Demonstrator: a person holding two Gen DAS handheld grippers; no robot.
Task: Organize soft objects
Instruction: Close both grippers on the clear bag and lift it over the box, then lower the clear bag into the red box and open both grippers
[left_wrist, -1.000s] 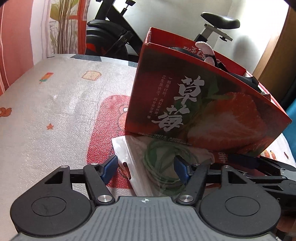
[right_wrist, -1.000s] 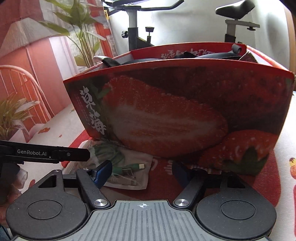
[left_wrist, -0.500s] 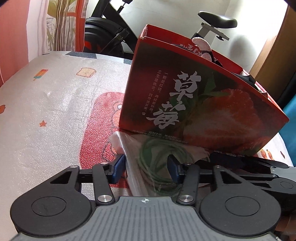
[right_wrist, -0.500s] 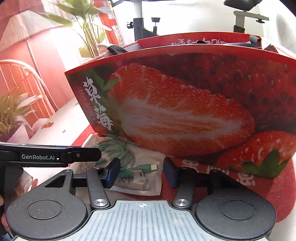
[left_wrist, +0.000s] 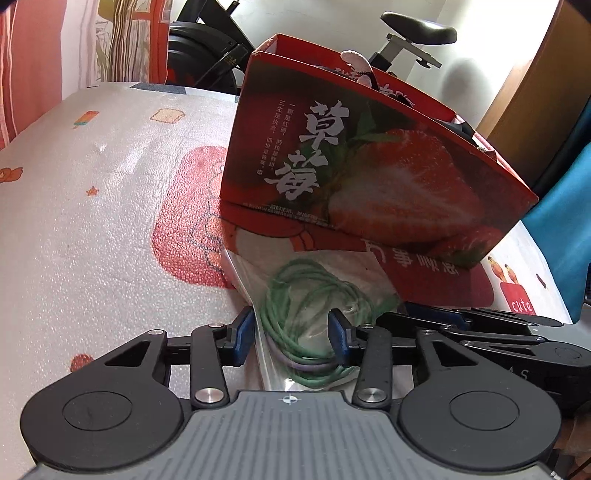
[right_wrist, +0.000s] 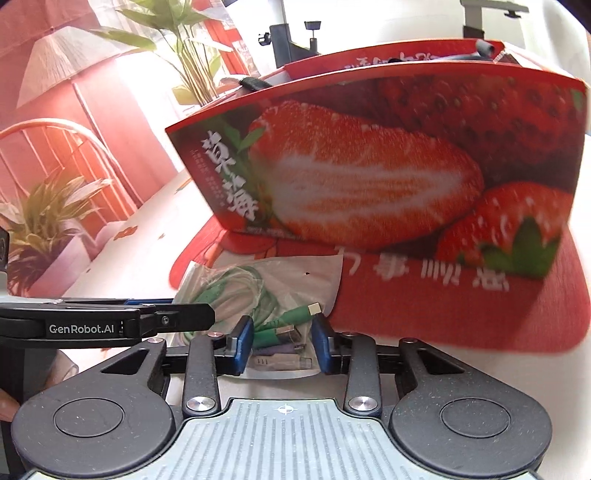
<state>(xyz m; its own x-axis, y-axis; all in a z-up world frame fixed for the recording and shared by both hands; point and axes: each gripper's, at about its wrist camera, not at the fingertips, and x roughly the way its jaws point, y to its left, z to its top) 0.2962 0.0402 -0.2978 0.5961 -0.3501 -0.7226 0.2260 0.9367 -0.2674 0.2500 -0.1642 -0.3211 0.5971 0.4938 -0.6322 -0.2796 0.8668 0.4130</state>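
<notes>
A clear plastic bag holding a coiled green cable (left_wrist: 314, 302) lies on the table in front of a red strawberry box (left_wrist: 362, 166). My left gripper (left_wrist: 291, 334) is open, its blue pads on either side of the bag's coiled end. My right gripper (right_wrist: 282, 343) is open around the bag's other end, where the green and purple plugs (right_wrist: 284, 328) lie. The bag (right_wrist: 266, 284) and the box (right_wrist: 388, 158) show in the right wrist view too. The box holds dark items and a white-pink soft toy (left_wrist: 356, 61).
The table wears a white padded cover (left_wrist: 92, 206) with red cartoon prints. An exercise bike (left_wrist: 207, 40) stands behind the table. A blue chair (left_wrist: 565, 229) is at the right. Potted plants (right_wrist: 48, 218) stand to the left in the right wrist view.
Both grippers have narrowed their jaws and pulled back from the box. The bag now lies farther out from under the box front, between both pairs of fingers.
</notes>
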